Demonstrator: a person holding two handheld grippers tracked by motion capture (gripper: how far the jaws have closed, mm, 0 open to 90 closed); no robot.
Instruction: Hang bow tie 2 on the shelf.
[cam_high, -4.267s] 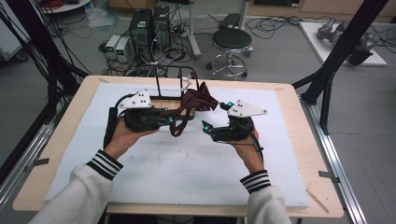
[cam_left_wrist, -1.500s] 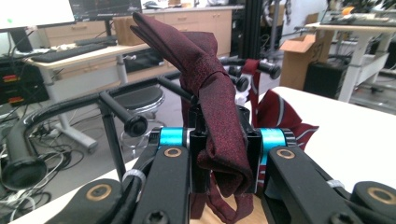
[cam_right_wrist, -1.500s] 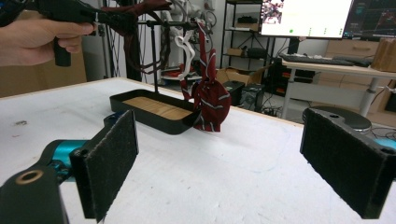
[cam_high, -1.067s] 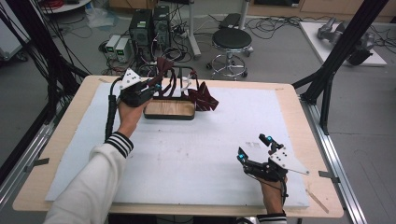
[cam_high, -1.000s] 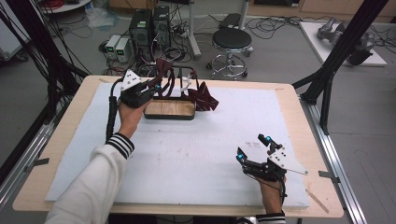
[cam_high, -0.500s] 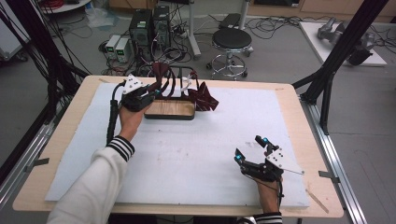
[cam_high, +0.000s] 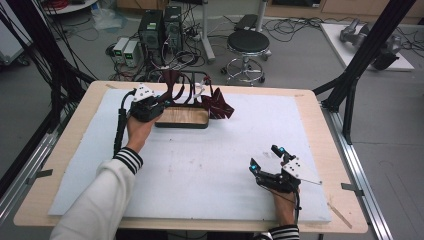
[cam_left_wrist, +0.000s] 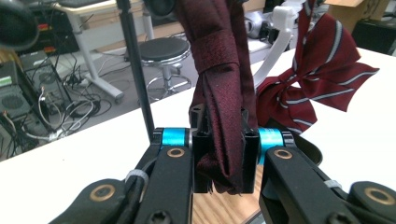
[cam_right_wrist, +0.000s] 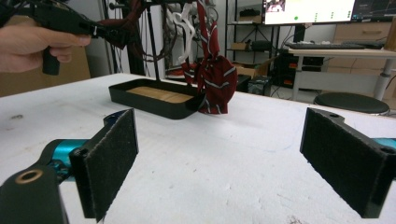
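My left gripper (cam_high: 161, 103) is at the rack at the far left of the table, shut on a dark maroon tie (cam_left_wrist: 219, 70). The tie hangs down from above between the pads and ends just below them. My left gripper (cam_left_wrist: 224, 140) is over the rack's black tray with a wooden floor (cam_high: 181, 117). A maroon striped bow tie (cam_high: 218, 105) hangs at the tray's right end, by a white hanger (cam_left_wrist: 280, 32). My right gripper (cam_high: 264, 157) rests near the front right of the white mat, open, nothing between its pads (cam_right_wrist: 109, 163).
A thin black rack pole (cam_left_wrist: 135, 70) rises left of the held tie. Beyond the far table edge stand a stool (cam_high: 248, 42) and computer boxes (cam_high: 159, 30). Black frame posts (cam_high: 360, 55) flank the table on the right.
Since the earliest frame both grippers left the table's middle: the left one took the maroon tie to the rack, the right one drew back to the front right. The last second shows barely any motion.
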